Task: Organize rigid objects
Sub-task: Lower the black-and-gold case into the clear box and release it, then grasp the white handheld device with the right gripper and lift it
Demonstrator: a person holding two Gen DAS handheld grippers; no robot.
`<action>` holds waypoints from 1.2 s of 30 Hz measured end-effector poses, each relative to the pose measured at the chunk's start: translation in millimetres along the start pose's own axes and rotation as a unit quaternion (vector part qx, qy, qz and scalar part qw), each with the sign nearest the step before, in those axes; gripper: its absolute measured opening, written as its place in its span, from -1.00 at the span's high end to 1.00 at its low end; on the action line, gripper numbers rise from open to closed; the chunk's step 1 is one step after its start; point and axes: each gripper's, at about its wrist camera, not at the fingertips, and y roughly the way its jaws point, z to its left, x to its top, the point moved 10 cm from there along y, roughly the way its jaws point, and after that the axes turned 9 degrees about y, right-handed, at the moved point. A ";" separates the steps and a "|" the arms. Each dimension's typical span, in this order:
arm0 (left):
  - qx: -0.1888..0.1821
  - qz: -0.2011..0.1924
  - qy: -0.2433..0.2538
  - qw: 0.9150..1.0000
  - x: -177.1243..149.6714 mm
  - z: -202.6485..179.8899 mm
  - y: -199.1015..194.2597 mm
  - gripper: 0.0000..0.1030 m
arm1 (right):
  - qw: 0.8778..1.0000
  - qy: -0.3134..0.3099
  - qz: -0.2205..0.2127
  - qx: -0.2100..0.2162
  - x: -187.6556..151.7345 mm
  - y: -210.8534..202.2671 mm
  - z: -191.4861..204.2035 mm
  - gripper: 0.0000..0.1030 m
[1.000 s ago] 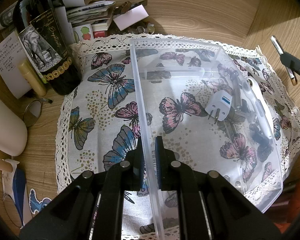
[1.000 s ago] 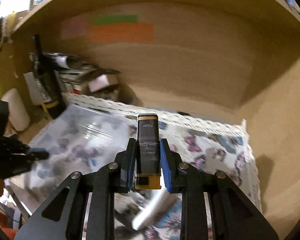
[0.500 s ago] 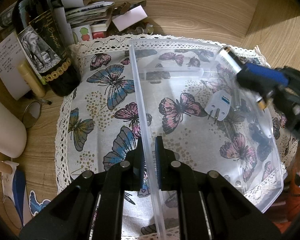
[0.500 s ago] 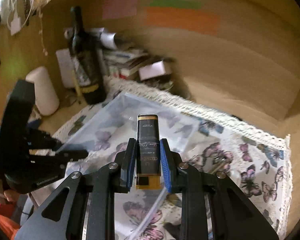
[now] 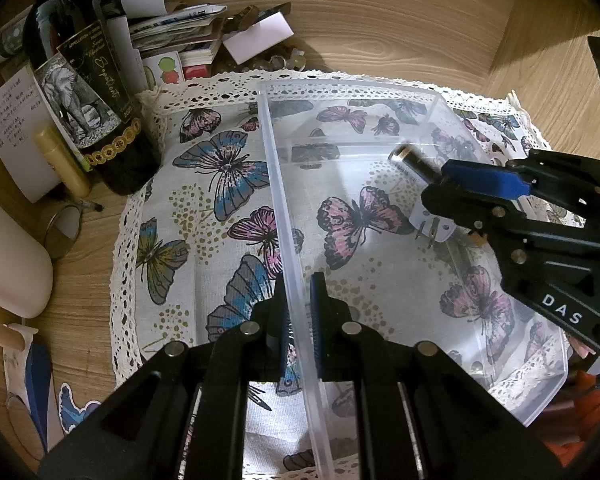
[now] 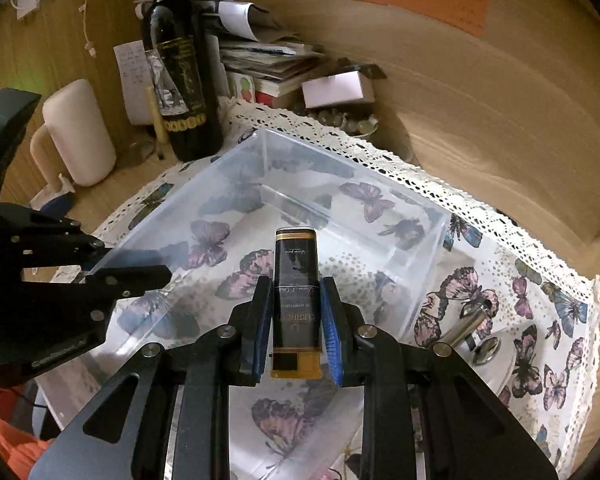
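over the bin [image 6: 420, 216], hand-held gripper [image 6: 296, 320] clamps bottle [image 6: 296, 280]

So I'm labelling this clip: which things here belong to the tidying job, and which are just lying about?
In the job:
- clear plastic box, left gripper clamped on its wall
- black and gold lighter, in right gripper
- white plug in the box

Lying about:
- wine bottle
- paper pile
- white mug
- butterfly cloth

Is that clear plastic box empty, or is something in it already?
Not empty: a white plug adapter lies on the floor of the clear plastic box, partly hidden behind the right gripper.
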 end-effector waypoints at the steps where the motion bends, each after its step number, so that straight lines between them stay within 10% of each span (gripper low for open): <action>1: 0.000 0.000 0.000 1.000 0.1 -0.1 0.0 0.80 | 1.000 0.001 -0.002 0.001 0.8 -2.1 0.0 0.58; 20: 0.003 -0.004 0.002 1.000 0.0 -1.4 -2.1 0.80 | 0.989 0.076 -0.099 -0.079 17.3 -88.1 -70.5 0.27; 36: 0.004 -0.005 0.003 1.000 -0.1 -1.3 -2.5 0.80 | 0.978 0.167 0.002 -0.123 -63.5 -42.2 -141.5 0.19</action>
